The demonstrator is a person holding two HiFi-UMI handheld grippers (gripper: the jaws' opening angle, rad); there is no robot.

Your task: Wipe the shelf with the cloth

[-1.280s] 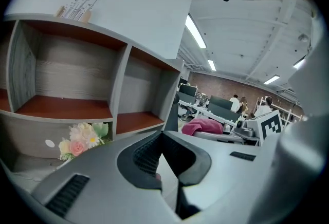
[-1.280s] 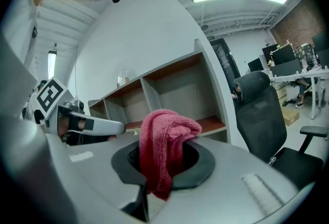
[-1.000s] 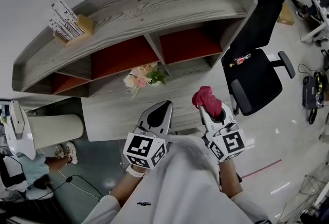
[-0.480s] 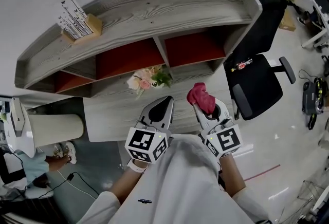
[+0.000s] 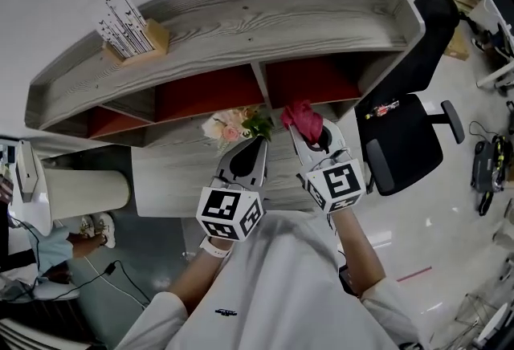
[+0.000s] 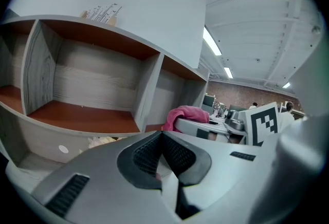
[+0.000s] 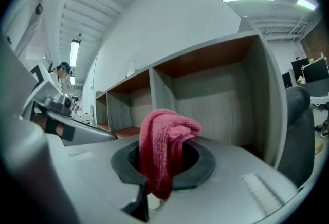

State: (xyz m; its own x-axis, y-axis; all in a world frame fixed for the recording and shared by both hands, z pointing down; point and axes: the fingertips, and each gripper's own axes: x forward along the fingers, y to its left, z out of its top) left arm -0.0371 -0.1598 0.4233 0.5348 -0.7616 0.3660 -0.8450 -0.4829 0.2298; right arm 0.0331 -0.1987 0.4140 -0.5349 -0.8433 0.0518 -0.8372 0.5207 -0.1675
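Observation:
The grey wooden shelf [image 5: 241, 15] has red-floored compartments [image 5: 309, 79] under a broad top board. My right gripper [image 5: 309, 138] is shut on a pink cloth [image 5: 303, 120], held just in front of the right-hand compartment [image 7: 226, 94]. The pink cloth [image 7: 162, 151] bulges up out of the closed jaws in the right gripper view. My left gripper [image 5: 250, 154] is shut with nothing in it, just left of the right one. In the left gripper view, its pads [image 6: 149, 155] meet, and the cloth [image 6: 185, 114] shows beyond.
A small bunch of pale flowers [image 5: 233, 124] lies on the lower board between the grippers and the shelf. A holder of cards [image 5: 132, 27] stands on the shelf top at left. A black office chair [image 5: 405, 128] is close on the right. A white cylinder [image 5: 84, 192] sits at left.
Both grippers have moved forward toward the shelf. The right one with the cloth went up and left, from beside the chair to the mouth of the right compartment.

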